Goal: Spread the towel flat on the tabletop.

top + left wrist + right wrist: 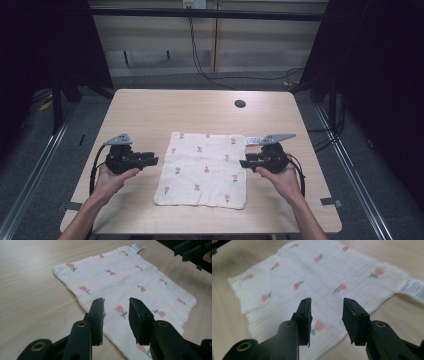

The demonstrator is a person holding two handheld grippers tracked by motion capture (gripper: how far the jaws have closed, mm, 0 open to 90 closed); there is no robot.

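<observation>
A white cloth (202, 170) printed with small pink flowers lies flat in the middle of the wooden table (150, 107). My left gripper (152, 161) sits just off the cloth's left edge, pointing right, jaws open with nothing between them. In the left gripper view the left gripper (116, 312) hovers over the cloth (130, 282) near its edge. My right gripper (244, 163) is at the cloth's right edge, pointing left, also open and empty. In the right gripper view the right gripper (327, 315) looks over the cloth (312, 285) and its white label (413, 290).
A round dark hole (240, 103) is set in the table near the far edge. Black cables (200, 65) run across the floor behind the table. Dark frame posts stand at both sides.
</observation>
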